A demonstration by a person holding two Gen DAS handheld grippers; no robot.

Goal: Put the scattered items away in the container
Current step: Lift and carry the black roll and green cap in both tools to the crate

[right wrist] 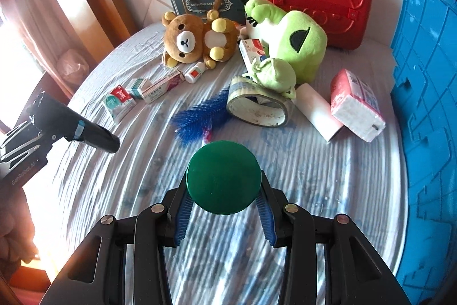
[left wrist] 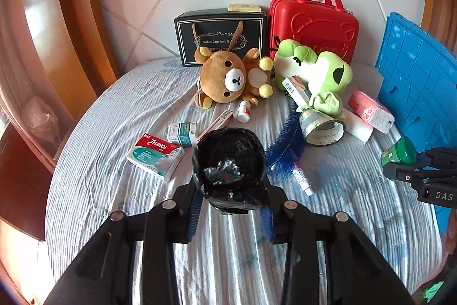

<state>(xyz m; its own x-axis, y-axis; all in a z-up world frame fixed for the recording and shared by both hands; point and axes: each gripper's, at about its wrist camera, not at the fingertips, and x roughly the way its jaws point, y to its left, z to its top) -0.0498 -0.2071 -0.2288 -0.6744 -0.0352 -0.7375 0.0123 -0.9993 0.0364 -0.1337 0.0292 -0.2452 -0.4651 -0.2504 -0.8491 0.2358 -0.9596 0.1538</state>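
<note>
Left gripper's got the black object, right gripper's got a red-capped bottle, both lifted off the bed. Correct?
One slip: the bottle clamped in the right gripper has a green cap, as the right wrist view shows. The left gripper does hold the black object.

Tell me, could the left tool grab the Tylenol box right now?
Probably not yet. The left tool is already shut on a black object, so its jaws are occupied. The Tylenol box itself lies uncovered on the bed, with nothing on top of it.

Bright daylight glares from the left; fisheye edges curve and darken.
</note>
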